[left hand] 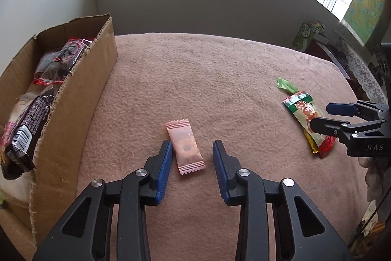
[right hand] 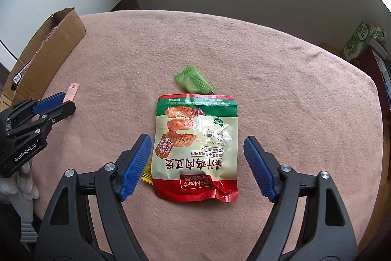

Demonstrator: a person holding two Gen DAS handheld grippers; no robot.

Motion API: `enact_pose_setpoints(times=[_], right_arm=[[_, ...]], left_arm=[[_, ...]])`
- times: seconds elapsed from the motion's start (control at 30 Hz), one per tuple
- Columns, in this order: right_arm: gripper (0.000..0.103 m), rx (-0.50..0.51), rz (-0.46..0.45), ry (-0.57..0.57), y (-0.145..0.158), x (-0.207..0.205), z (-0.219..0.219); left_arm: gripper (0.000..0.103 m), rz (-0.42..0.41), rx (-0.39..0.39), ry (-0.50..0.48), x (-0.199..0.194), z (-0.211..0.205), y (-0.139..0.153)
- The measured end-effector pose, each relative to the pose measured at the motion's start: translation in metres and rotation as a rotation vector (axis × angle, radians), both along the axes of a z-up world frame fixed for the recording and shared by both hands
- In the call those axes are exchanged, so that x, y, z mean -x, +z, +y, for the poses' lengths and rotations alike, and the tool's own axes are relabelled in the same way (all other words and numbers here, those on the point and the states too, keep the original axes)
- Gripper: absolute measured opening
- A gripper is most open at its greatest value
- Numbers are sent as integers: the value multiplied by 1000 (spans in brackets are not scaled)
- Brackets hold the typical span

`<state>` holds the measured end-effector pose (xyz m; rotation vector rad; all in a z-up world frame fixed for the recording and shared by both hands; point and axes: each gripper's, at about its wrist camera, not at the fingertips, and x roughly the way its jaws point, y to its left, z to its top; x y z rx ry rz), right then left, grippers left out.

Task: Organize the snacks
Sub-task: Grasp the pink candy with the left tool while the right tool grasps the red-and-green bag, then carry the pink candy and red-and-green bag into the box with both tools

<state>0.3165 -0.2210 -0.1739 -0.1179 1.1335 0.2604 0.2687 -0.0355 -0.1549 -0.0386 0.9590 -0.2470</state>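
Observation:
A small pink wrapped snack (left hand: 186, 146) lies on the pink cloth between the fingers of my open left gripper (left hand: 192, 151); its left pad touches or nearly touches the wrapper. In the right wrist view, a red, green and cream snack pouch (right hand: 196, 151) lies between the fingers of my open right gripper (right hand: 197, 151). A green sachet (right hand: 193, 83) lies just beyond the pouch, and a yellow packet (right hand: 146, 177) pokes out under its left edge. The cardboard box (left hand: 73, 114) on the left holds several snack packs.
The pink cloth (left hand: 195, 80) covers the table. The box stands at the left edge (right hand: 48, 50). A green carton (left hand: 308, 37) sits off the table at the far right. The right gripper (left hand: 325, 118) shows over the pouch (left hand: 305, 114). The left gripper (right hand: 62, 103) shows at left.

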Motion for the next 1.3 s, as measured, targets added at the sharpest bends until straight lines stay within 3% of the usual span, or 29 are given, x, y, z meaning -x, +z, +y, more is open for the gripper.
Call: enact_pose_setpoints(times=[0.17, 0.43, 0.7, 1.3], right_arm=[[80, 33, 30, 13, -9, -6, 8], [77, 61, 44, 28, -11, -11, 18], [69, 0, 41, -3, -6, -8, 12], [69, -87, -14, -34, 23, 11, -11]], left_arm=[[20, 0, 5, 10, -1, 8, 0], [19, -6, 9, 12, -1, 11, 0], [18, 0, 33, 18, 1, 16, 3], [18, -29, 90, 11, 16, 23, 22]])
